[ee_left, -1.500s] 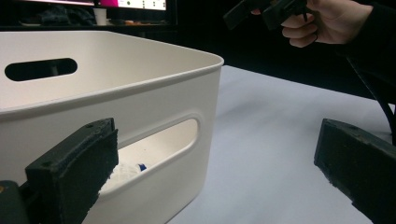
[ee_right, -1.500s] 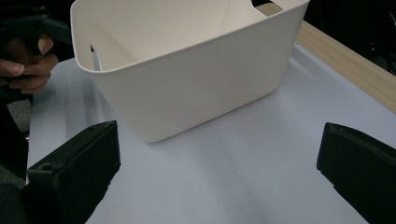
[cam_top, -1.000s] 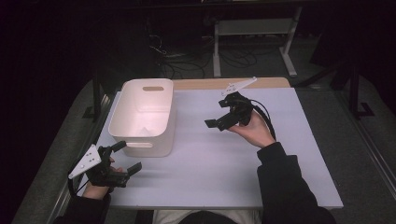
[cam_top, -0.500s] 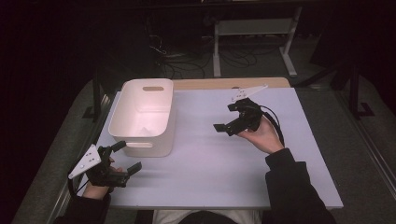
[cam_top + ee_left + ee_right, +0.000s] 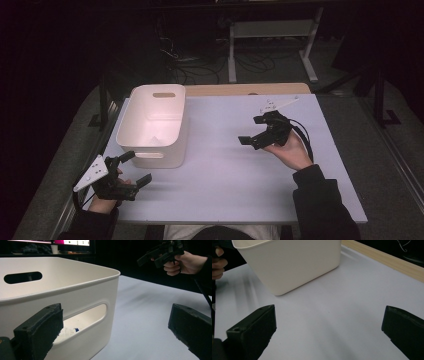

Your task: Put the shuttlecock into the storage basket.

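A white plastic bin (image 5: 152,125) with handle slots stands on the left half of the white table (image 5: 225,175). My left gripper (image 5: 134,169) is open at the table's front left corner, just in front of the bin's near wall (image 5: 82,300). Through that wall's handle slot something white with a blue spot (image 5: 72,330) lies inside. My right gripper (image 5: 252,131) is open, held above the table's right half and pointing left toward the bin (image 5: 287,265). Nothing sits between either pair of jaws.
A wooden strip (image 5: 245,89) borders the table's far edge (image 5: 387,261). Beyond it are a metal stand (image 5: 270,45) and cables on the dark floor. The other hand holding its gripper (image 5: 162,253) is visible in the left gripper view.
My right gripper has drifted right and toward the person, away from the bin. The left gripper has stayed in place.
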{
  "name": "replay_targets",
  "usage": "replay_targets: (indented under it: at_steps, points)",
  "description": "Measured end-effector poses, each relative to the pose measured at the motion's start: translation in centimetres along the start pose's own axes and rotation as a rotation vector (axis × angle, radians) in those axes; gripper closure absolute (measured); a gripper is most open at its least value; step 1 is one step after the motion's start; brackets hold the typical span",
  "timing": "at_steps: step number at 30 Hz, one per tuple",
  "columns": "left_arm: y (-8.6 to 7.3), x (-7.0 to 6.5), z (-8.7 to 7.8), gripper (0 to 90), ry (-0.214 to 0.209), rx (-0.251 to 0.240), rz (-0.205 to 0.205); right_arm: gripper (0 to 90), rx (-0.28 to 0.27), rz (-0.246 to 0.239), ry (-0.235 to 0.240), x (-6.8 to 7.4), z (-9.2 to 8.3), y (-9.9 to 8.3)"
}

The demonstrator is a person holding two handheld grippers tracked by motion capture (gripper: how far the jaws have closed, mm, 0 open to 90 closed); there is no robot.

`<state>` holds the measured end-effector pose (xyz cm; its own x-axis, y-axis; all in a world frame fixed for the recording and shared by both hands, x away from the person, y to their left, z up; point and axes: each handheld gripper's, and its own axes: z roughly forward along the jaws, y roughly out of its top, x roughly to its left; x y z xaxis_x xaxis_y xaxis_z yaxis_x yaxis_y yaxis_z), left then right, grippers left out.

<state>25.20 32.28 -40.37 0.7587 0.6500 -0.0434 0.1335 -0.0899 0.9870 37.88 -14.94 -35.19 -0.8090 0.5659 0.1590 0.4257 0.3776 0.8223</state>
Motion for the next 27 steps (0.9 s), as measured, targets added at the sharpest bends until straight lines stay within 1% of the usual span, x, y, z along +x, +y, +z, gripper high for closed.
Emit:
replay_targets:
  at_steps: [2,3,6,8,12,14,17,23,25,27]
  points:
    - [0.0,0.0,0.0,0.0,0.0,0.0,0.001,0.0,-0.003,0.0,-0.001,-0.1,-0.1,-0.1]
    - [0.0,0.0,0.0,0.0,0.0,0.0,0.001,0.0,-0.013,0.01,0.0,-0.3,-0.4,-0.5]
    - [0.0,0.0,0.0,0.0,0.0,-0.001,0.001,0.0,-0.015,0.016,0.001,-0.3,-0.6,-0.6]
    - [0.0,0.0,0.0,0.0,0.0,-0.001,0.001,0.0,-0.024,0.027,-0.006,-0.6,-1.2,-1.4]
    - [0.0,0.0,0.0,0.0,0.0,-0.001,0.003,0.0,-0.026,0.033,-0.012,-0.8,-1.6,-1.8]
    - [0.0,0.0,0.0,0.0,0.0,-0.001,0.004,0.0,-0.038,0.05,-0.015,-1.1,-2.2,-2.4]
    - [0.0,0.0,0.0,0.0,-0.001,-0.001,0.004,0.0,-0.045,0.062,-0.018,-1.3,-2.5,-2.9]
    - [0.0,0.0,0.0,0.0,-0.002,-0.001,0.004,0.0,-0.04,0.074,-0.027,-1.5,-2.8,-3.9]
    - [0.0,0.0,0.0,0.0,-0.002,-0.001,0.004,0.0,-0.054,0.073,-0.034,-1.5,-3.1,-4.4]
    - [0.0,0.0,0.0,0.0,-0.003,-0.001,0.005,0.0,-0.053,0.074,-0.037,-1.6,-3.2,-4.6]
